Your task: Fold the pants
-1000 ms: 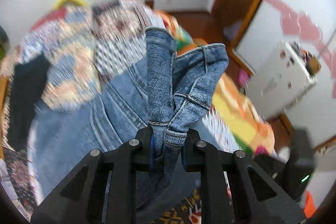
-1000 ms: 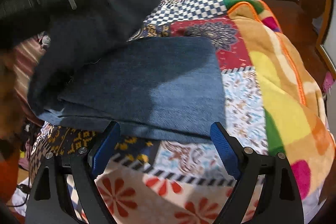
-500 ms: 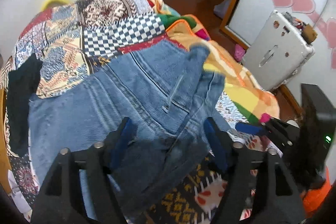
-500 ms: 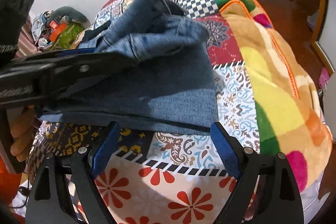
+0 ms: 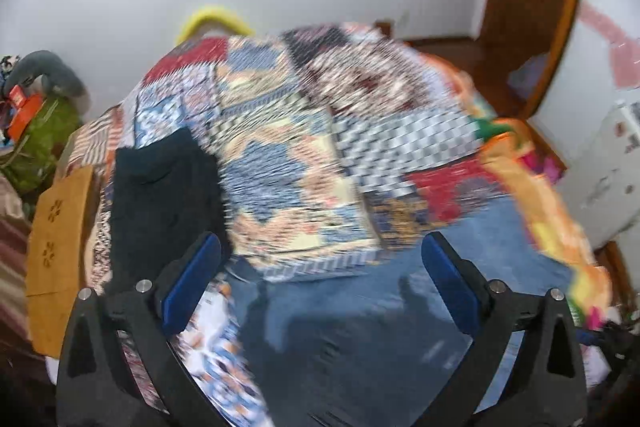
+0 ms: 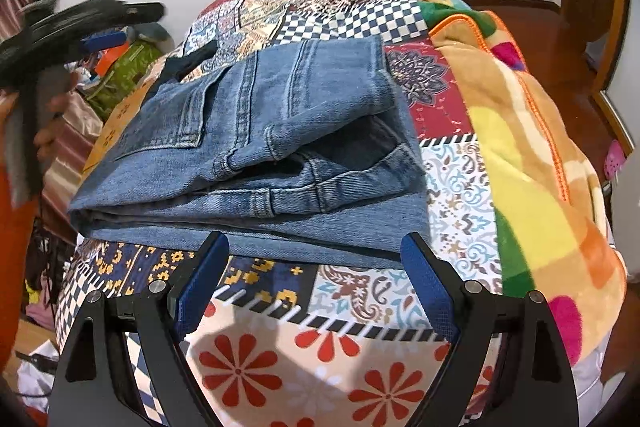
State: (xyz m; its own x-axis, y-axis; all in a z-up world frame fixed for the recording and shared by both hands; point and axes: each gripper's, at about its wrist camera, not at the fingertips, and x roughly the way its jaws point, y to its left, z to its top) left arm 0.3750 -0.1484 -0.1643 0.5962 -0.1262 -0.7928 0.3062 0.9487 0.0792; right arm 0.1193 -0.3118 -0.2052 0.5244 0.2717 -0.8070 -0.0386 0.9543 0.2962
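Already folded into a thick bundle, the jeans lie on the patchwork quilt just ahead of the right gripper, their near folded edge almost level with its blue fingertips. Both of that gripper's fingers stand wide apart and hold nothing. The waistband and a back pocket face up, and the top layer gapes a little toward the gripper's right, leaving a dark pocket of slack between layers.

Denim like this looks heavy for cloth, limp yet with some body: I judge it will keep a crease but sag and slide open if lifted by one layer only. The stitched waistband and thick seams would give the firmest bite; a pinch through all layers at the near folded edge seems the safest place to take hold, should the bundle need squaring or moving.

In the left wrist view, which is badly blurred, the left gripper is also spread open and empty, with blue denim spread between and beyond its fingers. A dark garment lies on the quilt ahead of its left finger.
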